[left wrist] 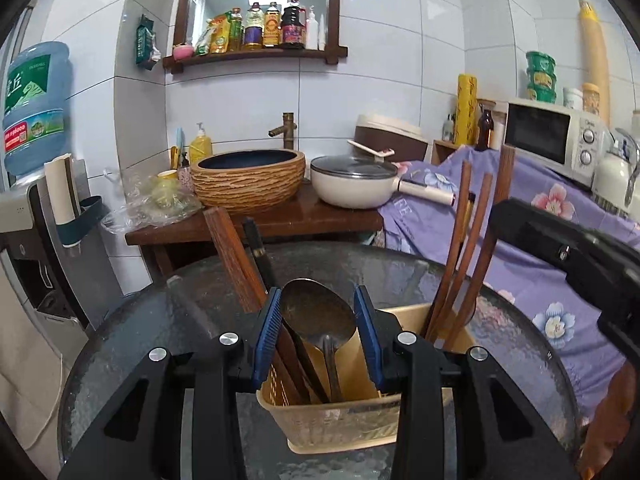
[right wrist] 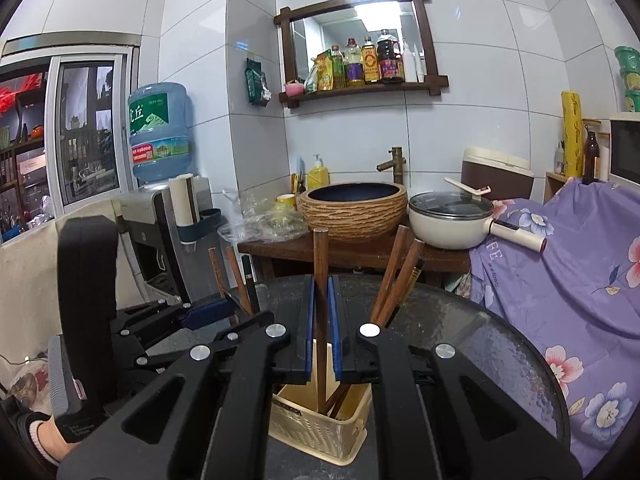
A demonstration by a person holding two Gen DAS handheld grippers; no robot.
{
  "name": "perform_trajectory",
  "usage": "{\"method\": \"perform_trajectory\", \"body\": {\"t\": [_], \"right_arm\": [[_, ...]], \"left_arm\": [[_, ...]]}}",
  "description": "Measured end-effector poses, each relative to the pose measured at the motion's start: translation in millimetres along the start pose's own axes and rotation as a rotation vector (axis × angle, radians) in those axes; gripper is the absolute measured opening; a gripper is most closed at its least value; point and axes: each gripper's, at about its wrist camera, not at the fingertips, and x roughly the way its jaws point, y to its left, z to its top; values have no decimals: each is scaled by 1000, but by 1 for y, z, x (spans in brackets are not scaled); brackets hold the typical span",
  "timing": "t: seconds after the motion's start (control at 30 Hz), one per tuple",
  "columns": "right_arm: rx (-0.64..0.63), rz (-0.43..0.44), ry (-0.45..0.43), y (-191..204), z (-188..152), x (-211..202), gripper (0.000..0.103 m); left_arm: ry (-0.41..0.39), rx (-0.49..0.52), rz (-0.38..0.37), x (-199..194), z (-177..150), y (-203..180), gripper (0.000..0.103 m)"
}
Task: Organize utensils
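Standing on a round glass table (left wrist: 500, 344), a beige slotted caddy (left wrist: 340, 420) holds the utensils

Left wrist view:
- Left gripper (left wrist: 318, 334): blue pads spread either side of a metal spoon (left wrist: 318, 312), which sits bowl-up in the caddy's near compartment; whether the pads press on anything cannot be told
- Brown chopsticks (left wrist: 228, 256) and one black stick (left wrist: 256, 248) lean toward 11 o'clock from that same compartment
- More chopsticks (left wrist: 460, 264) lean toward 1 o'clock from the far compartment
- Right gripper body (left wrist: 568, 252) at 3 o'clock

Right wrist view:
- Right gripper (right wrist: 321, 322): pads pressed together on one upright chopstick (right wrist: 320, 264), its lower end down in the caddy (right wrist: 316, 428)
- Other chopsticks (right wrist: 396, 280) lean toward 1 o'clock in the same compartment
- Left gripper (right wrist: 208, 314) at 9 o'clock, sticks (right wrist: 236, 276) rising by its tip
- Beyond, at 12 o'clock: basin (right wrist: 352, 210); pan (right wrist: 452, 220) just right of it
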Motion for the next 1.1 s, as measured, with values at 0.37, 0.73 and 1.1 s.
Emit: {"method": "perform_trajectory", "body": {"t": [0.37, 0.73, 1.1], "right_arm": [[15, -7, 15, -7, -6, -2, 10], [54, 26, -127, -2, -1, -72, 79], [-35, 10, -53, 47, -101, -139, 97]], "left_arm": [[38, 25, 1, 7, -15, -2, 51], [-142, 10, 98, -79, -18, 17, 97], [-94, -57, 152, -157, -125, 37, 97]]}}
